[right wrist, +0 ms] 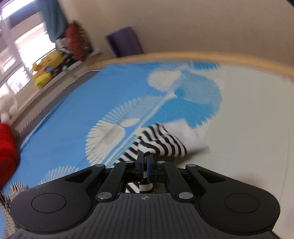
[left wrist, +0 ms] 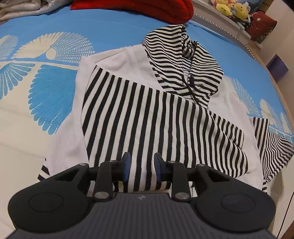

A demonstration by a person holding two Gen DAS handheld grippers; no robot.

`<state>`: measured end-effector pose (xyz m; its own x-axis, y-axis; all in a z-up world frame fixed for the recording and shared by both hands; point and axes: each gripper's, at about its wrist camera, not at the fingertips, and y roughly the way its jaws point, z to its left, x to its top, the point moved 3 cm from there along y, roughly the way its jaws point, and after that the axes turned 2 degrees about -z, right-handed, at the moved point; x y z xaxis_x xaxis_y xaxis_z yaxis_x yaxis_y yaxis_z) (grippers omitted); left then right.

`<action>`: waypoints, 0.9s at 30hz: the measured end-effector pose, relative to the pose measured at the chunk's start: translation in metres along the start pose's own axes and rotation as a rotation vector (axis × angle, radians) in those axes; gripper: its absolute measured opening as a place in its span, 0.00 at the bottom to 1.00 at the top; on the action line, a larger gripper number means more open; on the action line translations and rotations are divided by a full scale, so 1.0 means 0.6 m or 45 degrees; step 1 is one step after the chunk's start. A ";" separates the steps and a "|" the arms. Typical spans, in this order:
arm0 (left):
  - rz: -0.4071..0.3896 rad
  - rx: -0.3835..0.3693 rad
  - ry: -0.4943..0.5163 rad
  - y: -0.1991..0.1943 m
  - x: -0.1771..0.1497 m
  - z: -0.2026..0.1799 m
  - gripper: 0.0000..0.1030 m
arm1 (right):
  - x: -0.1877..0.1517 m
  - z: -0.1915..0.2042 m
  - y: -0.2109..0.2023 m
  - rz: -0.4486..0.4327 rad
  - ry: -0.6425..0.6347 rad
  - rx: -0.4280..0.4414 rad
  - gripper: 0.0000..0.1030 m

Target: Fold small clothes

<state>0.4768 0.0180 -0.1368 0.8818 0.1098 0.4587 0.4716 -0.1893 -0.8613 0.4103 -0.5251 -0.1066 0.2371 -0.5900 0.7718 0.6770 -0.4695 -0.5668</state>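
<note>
A white hooded top (left wrist: pixel 128 60) with black-and-white striped sleeves and hood (left wrist: pixel 183 60) lies flat on the blue patterned bedspread (left wrist: pixel 110 31). One striped sleeve (left wrist: pixel 156 119) is folded across its body. My left gripper (left wrist: pixel 143 166) hovers over that sleeve's near end, its blue pads apart and open, with fabric below them. The other sleeve (left wrist: pixel 272 147) trails off to the right. In the blurred right wrist view my right gripper (right wrist: pixel 145 161) is shut on the striped sleeve end (right wrist: pixel 165 141), which is lifted off the bed, with white fabric behind it.
A red cloth (left wrist: pixel 147 9) and a grey quilt (left wrist: pixel 27 7) lie at the far side of the bed. Plush toys (left wrist: pixel 231 9) sit on a shelf beyond it. A purple box (right wrist: pixel 125 44) stands by the wall past the wooden bed edge (right wrist: pixel 183 55).
</note>
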 end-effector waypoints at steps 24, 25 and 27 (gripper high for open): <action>-0.046 -0.054 -0.265 -0.028 0.039 0.081 0.30 | -0.180 0.305 -0.315 0.334 -0.846 0.925 0.41; -0.048 -0.061 -0.259 -0.026 0.037 0.074 0.30 | -0.186 0.296 -0.309 0.320 -0.800 0.940 0.41; -0.054 -0.080 -0.233 -0.023 0.034 0.056 0.30 | -0.217 0.291 -0.282 0.346 -0.781 0.875 0.41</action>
<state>0.4879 0.0558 -0.1232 0.8475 0.2935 0.4422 0.5131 -0.2403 -0.8240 0.3865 -0.2542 -0.0608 0.6377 -0.0835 0.7657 0.7592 0.2358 -0.6066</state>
